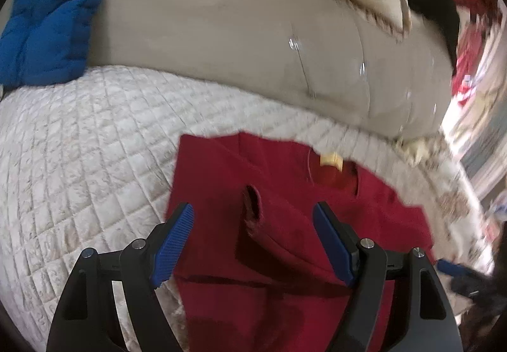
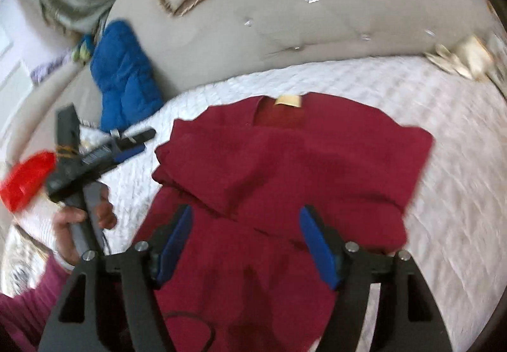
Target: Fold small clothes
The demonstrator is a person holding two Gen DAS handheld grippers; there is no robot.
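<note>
Red garment [image 2: 285, 161] on bed [image 2: 443, 193] | ahead of right gripper [image 2: 245, 244] | both grippers' fingers released, empty | left gripper [image 1: 253, 241] alongside

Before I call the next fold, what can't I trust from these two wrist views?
- Red garment: its near hem runs under the right tongs and off the bottom edge, right wrist view.
- Same hem in the left wrist view: hidden behind the left tongs.
- Collar label: text blurred.
- Clutter at the right edge, left wrist view: motion-smeared.
</note>
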